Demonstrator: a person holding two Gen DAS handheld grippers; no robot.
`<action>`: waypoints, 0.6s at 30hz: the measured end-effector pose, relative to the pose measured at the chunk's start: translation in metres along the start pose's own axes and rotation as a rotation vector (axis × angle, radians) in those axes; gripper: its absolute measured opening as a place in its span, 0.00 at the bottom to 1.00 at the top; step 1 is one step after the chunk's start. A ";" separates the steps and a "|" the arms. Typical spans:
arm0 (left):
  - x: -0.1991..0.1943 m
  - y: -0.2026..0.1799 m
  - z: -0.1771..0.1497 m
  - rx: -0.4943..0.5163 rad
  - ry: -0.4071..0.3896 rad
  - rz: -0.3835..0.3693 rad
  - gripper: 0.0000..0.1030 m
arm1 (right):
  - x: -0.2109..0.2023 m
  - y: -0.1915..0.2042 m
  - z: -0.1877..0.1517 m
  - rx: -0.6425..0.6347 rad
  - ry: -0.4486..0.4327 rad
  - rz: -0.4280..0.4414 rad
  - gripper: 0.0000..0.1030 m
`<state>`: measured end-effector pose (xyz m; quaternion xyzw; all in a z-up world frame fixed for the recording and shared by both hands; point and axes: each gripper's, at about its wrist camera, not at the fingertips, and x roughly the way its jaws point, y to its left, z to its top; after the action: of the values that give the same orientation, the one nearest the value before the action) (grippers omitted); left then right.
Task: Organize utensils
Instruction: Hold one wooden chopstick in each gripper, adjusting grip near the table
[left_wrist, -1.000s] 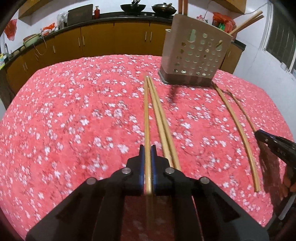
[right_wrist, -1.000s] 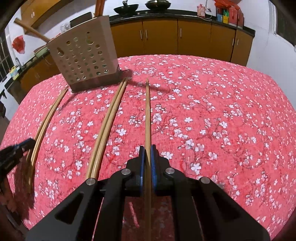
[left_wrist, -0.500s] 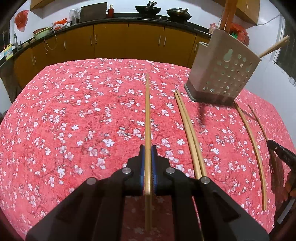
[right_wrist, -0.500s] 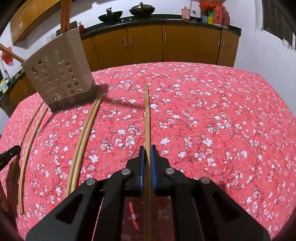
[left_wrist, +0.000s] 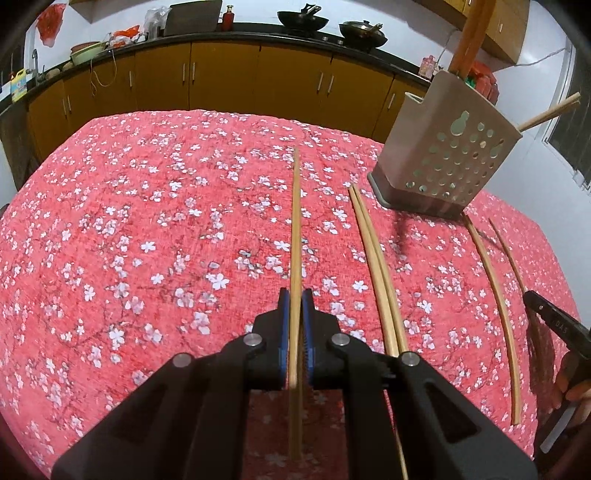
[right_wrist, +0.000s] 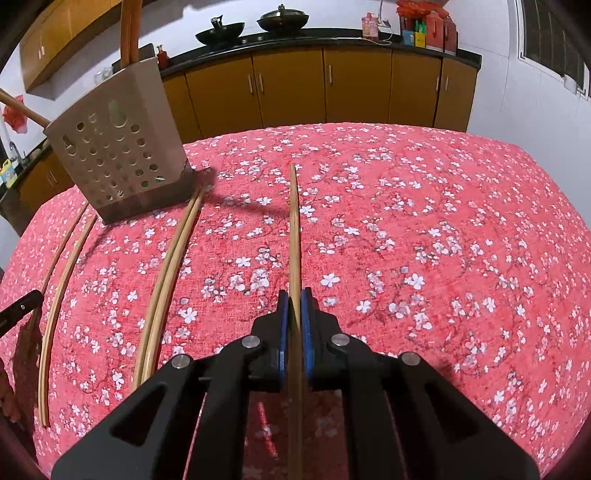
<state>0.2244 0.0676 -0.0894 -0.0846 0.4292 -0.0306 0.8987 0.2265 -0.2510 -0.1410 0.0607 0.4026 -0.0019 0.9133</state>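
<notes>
Left wrist: tongs (left_wrist: 295, 301) (blue pads) clamp a chopstick (left_wrist: 295, 221).

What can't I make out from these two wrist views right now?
- Left view: the held chopstick's rear end, hidden under the left gripper.
- Right view: the same for its chopstick and the right gripper.
- Both views: the holder's contents, hidden by its walls.

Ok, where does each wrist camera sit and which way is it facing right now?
Left wrist: on the left gripper, looking down along its held chopstick across the table toward the cabinets; a hand shows at the right edge.
Right wrist: on the right gripper, same forward-down look along a second chopstick.
Shared: the utensil holder and the loose chopstick pair.
</notes>
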 end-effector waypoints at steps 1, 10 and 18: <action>0.000 -0.002 -0.001 0.006 0.000 0.008 0.10 | 0.000 0.000 0.000 0.001 0.000 0.001 0.08; 0.003 -0.022 0.000 0.075 0.002 0.081 0.47 | 0.000 0.000 0.000 0.000 0.000 0.000 0.08; -0.001 -0.006 -0.001 0.008 -0.010 0.064 0.24 | -0.008 0.003 -0.011 -0.012 0.000 -0.012 0.08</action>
<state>0.2234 0.0613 -0.0877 -0.0675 0.4269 -0.0032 0.9017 0.2135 -0.2476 -0.1421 0.0526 0.4029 -0.0047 0.9137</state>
